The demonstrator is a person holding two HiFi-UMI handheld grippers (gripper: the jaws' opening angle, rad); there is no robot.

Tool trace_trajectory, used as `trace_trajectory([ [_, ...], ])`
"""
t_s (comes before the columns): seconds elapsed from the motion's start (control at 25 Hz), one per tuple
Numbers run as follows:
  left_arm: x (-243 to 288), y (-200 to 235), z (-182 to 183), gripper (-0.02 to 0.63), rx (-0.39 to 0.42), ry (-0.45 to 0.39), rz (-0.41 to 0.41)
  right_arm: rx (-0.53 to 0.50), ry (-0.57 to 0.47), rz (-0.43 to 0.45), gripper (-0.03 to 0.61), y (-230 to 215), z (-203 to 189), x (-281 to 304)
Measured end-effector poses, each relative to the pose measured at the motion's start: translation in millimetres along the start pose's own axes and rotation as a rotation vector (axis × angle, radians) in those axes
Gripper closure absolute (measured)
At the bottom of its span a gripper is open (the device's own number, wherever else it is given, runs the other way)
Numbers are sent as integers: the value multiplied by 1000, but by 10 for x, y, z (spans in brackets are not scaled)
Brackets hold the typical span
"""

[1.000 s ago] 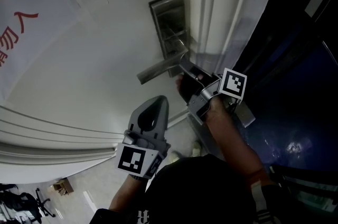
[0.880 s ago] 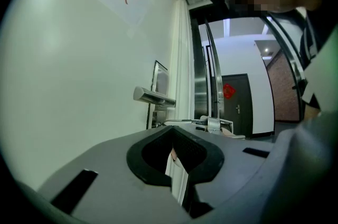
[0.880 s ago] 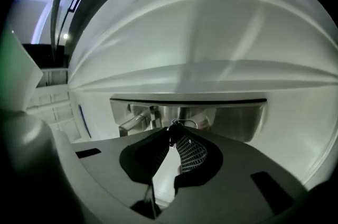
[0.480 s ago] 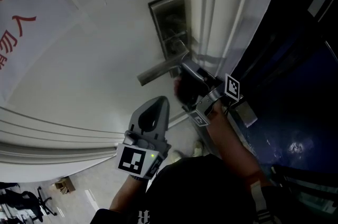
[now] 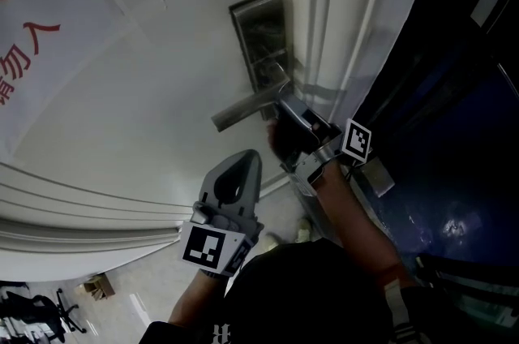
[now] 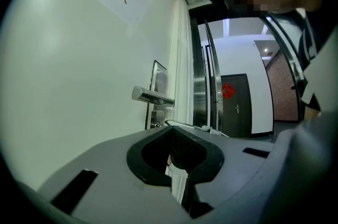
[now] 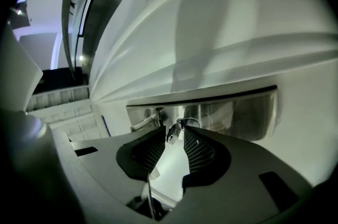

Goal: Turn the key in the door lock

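Note:
A steel lock plate [image 5: 259, 38] with a lever handle [image 5: 243, 109] sits on the white door [image 5: 146, 91]. My right gripper [image 5: 285, 110] is pressed up to the plate just below the handle. In the right gripper view its jaws [image 7: 174, 132] are shut on a small silver key [image 7: 171, 134] with a wire ring [image 7: 188, 122], which stands in the lock plate [image 7: 232, 114]. My left gripper [image 5: 242, 165] hangs lower and nearer me, shut and holding nothing [image 6: 171, 136]; it looks at the handle [image 6: 152, 96] from the side.
The white door frame [image 5: 324, 26] runs right beside the lock, with a dark glass panel [image 5: 454, 131] beyond it. A paper notice with red characters [image 5: 32, 58] hangs on the door at left. An office chair [image 5: 36, 310] stands on the floor far below.
The right gripper has rolled about its own axis at the lock, so its marker cube now shows tilted and narrower. The left gripper has hardly moved.

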State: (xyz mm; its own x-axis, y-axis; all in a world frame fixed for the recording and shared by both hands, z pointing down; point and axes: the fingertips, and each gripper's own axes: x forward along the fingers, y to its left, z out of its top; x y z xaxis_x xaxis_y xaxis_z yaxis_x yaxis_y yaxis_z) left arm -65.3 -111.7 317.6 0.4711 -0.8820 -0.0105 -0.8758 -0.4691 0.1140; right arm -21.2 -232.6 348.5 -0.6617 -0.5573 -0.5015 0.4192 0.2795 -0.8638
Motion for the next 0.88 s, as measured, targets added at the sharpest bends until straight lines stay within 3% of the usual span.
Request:
trace_trajectory([
  [0.16, 5, -11, -13, 606, -7, -3, -11, -184, 14, -75, 491, 67, 19, -133],
  [0.36, 24, -45, -10, 606, -12, -9, -30, -557, 111, -201, 491, 201, 0, -141],
  [0.6, 8, -31, 5, 606, -11, -14, -37, -823, 156, -303, 491, 329, -29, -133],
  [0.88, -26, 6, 31, 606, -12, -20, -36, -1628, 402, -476, 491, 363, -188, -56],
])
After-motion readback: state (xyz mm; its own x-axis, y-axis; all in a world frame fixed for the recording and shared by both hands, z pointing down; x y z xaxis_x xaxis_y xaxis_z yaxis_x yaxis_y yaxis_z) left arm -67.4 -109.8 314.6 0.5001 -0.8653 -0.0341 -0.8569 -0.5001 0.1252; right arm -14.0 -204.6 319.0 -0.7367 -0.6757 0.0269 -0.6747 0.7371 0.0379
